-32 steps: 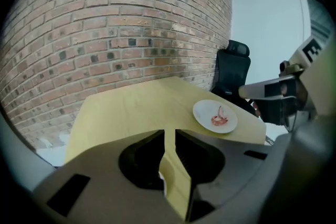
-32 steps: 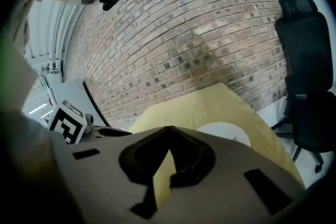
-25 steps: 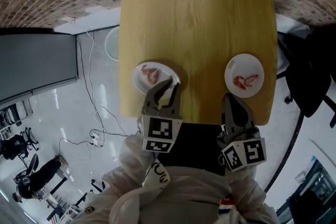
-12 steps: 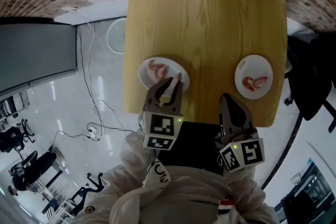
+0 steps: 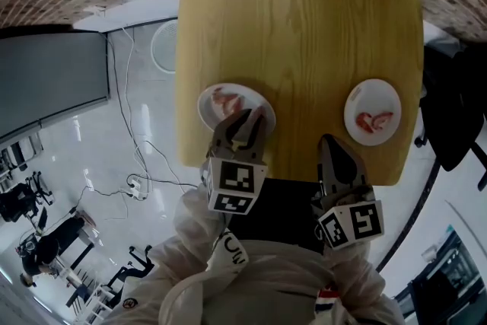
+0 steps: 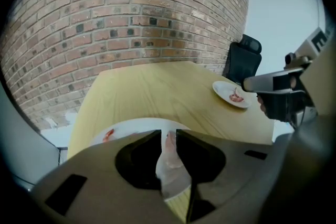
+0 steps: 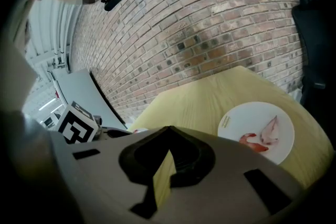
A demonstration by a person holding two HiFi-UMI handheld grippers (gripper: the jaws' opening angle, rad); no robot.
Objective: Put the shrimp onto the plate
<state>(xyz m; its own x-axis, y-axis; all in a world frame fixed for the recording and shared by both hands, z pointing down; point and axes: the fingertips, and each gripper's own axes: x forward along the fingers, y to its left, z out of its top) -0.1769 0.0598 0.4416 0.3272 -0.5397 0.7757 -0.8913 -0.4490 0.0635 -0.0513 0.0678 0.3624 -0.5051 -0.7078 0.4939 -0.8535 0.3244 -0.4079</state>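
**Left gripper holds a shrimp at the near plate**

The left gripper (image 6: pixel 168 135) has its jaws clamped narrowly on a pale pinkish shrimp (image 6: pixel 171 162). The shrimp fills the gap between the pads. The jaws have just been opening a little. Just under and ahead of the tips lies a round white plate (image 6: pixel 131 126) on the light wooden table (image 5: pixel 297 27). A small red shrimp (image 6: pixel 108 135) rests on it, to the left of the tips.

The right gripper (image 7: pixel 168 131) has its jaw tips together with nothing between them. Ahead of it and to its right sits a second round white plate (image 7: pixel 247 113). This one carries a curled red shrimp (image 7: pixel 253 140) beside a pale shrimp piece (image 7: pixel 271 131).
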